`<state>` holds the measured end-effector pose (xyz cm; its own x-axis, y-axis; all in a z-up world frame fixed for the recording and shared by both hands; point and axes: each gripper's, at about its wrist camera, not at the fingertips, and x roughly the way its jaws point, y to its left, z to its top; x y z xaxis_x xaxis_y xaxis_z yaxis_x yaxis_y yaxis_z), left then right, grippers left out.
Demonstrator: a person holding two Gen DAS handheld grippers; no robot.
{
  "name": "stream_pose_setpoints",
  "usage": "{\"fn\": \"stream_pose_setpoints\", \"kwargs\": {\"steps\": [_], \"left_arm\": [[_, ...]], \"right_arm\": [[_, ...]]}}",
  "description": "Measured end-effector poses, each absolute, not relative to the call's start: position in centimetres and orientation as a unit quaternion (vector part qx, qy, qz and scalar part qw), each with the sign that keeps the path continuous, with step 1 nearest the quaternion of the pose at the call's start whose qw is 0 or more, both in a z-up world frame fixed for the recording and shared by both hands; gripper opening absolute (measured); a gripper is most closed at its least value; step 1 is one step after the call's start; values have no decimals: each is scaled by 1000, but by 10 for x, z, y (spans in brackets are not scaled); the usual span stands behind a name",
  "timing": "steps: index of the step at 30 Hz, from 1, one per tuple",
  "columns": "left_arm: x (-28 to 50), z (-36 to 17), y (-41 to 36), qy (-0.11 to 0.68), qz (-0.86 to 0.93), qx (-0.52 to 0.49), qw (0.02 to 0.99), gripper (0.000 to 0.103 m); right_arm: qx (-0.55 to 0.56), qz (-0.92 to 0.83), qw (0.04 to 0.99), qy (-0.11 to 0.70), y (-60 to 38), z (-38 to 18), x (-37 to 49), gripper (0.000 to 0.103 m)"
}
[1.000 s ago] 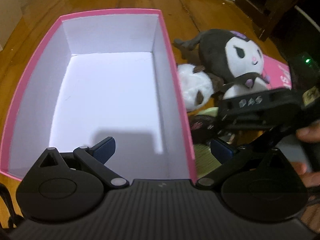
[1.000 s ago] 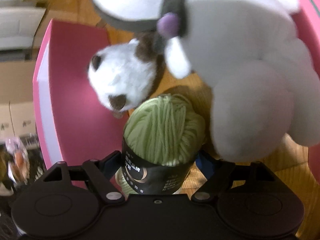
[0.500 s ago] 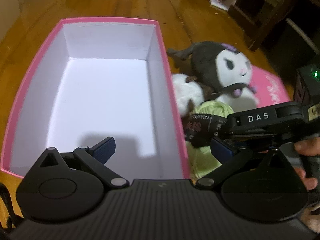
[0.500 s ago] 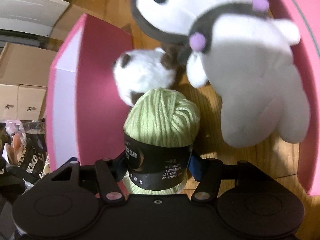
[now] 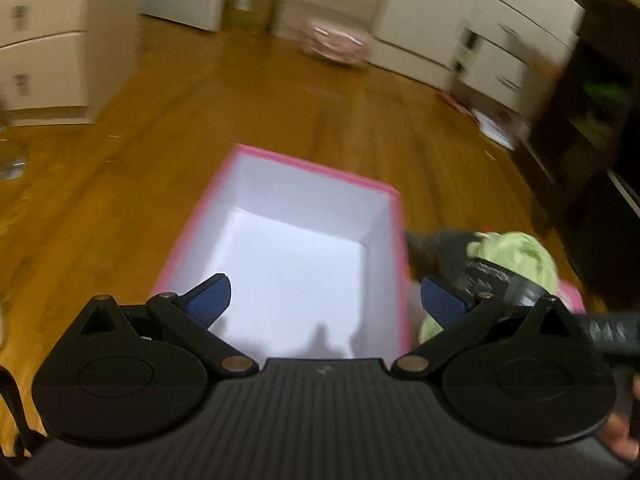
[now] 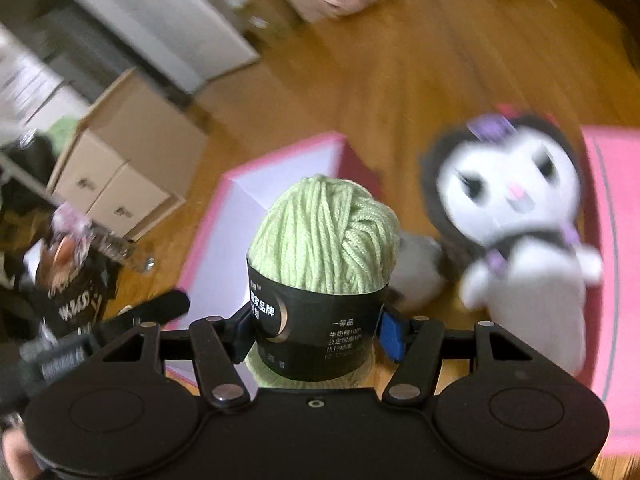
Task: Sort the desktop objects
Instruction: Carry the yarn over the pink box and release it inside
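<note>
Yarn (image 6: 324,236), a light green ball wrapped in a black paper band with printed text, sits clamped between the blue pads of the right gripper (image 6: 316,328); the jaws press the band from both sides, at a narrow-to-medium spread set by the ball's width. In the right wrist view the ball fills the centre, standing upright out of the gripper toward 12 o'clock.

Behind it, from 9 to 12 o'clock, stands the pink box (image 6: 236,184), its white inner wall showing. At 3 o'clock lies a black-and-white plush toy (image 6: 516,216) with purple bows, blurred, resting on the wooden floor (image 6: 420,64). Between the plush toy and the yarn a second, small white plush (image 6: 420,268) peeks out, mostly hidden. A pink lid (image 6: 616,248) runs down the frame edge at 3 o'clock, touching or just behind the large plush; which one cannot be told.

In the left wrist view the left gripper (image 5: 324,300) hangs over the near end of the pink box (image 5: 312,168), jaws spread wide and holding nothing, one blue pad above the white interior and the other outside the box's wall at 3 o'clock. The yarn (image 5: 516,252) appears at 3 o'clock, just beside that wall and outside the box.

White drawer units (image 5: 44,40) stand at 10 o'clock in this view.
</note>
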<state>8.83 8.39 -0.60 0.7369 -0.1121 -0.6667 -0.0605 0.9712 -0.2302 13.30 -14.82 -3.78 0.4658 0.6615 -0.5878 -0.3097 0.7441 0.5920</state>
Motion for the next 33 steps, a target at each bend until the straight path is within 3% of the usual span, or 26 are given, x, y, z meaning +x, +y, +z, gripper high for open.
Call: {"fn": "stream_pose_setpoints", "kwargs": {"steps": [3,10,18,29,33], "left_arm": [[84,7,88,343,60,-84,934,103],[87,9,100,323,6,-121,939,103],[110,-21,90,372,-7,-117,921,103],[123,-52,81,426,29,-100,899,103],[127,-57,82,435,32,-105,893,103]], "right_arm": [[159,315,844,404,-130,-25,127,66],[79,336,846,406,-78,-32,122,66],[-41,350,826,441,-43,-49,133,66],[-96,340,804,478,-23,-74,133,66],[-137,335,812,458,-15,-79,123,71]]}}
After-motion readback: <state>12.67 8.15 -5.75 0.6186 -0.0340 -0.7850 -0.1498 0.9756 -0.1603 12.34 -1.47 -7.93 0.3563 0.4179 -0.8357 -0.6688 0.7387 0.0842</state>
